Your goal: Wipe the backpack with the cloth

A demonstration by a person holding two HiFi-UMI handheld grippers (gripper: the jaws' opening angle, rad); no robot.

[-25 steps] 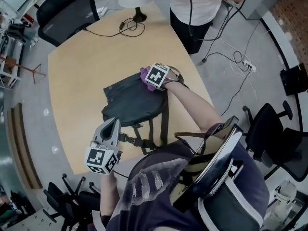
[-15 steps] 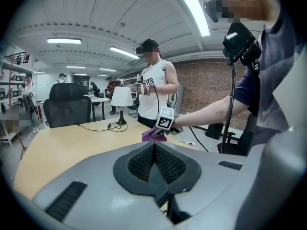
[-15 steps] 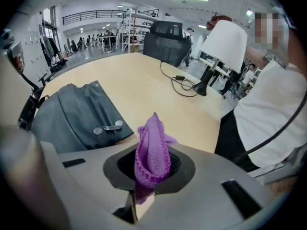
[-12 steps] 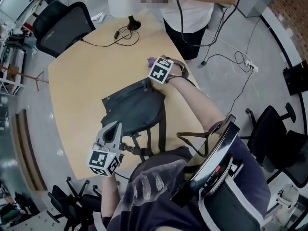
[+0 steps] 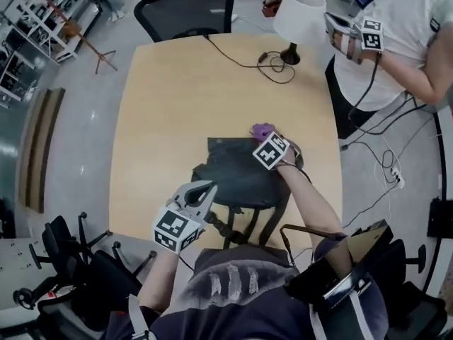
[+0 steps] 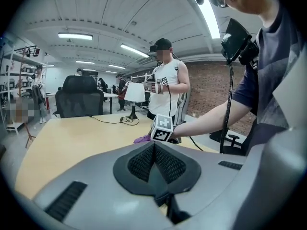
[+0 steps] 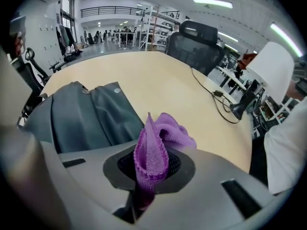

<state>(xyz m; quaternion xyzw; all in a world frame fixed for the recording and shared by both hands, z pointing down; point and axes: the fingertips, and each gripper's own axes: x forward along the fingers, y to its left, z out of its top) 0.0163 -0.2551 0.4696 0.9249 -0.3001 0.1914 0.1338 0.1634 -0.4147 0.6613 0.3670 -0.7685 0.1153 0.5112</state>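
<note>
A dark grey backpack [image 5: 237, 179] lies flat on the wooden table [image 5: 177, 105], its straps reaching over the near edge. My right gripper [image 5: 267, 138] sits at the backpack's far right corner, shut on a purple cloth [image 5: 263, 129]. In the right gripper view the cloth [image 7: 152, 145] stands bunched between the jaws of that gripper [image 7: 148, 164], with the backpack [image 7: 86, 116] to the left below. My left gripper [image 5: 207, 188] hovers by the backpack's near left corner. Its jaws [image 6: 154, 150] are shut and hold nothing.
A white lamp [image 5: 299, 16] with a black cable [image 5: 248, 62] stands at the table's far right. A black office chair [image 5: 187, 6] is behind the table. Another person [image 5: 396, 41] stands at the far right, holding grippers. More chairs [image 5: 78, 261] sit near left.
The head view has swung round, so the table now lies square on. My right gripper with the cloth has shifted along the backpack's far edge. The left gripper keeps its place by the near corner.
</note>
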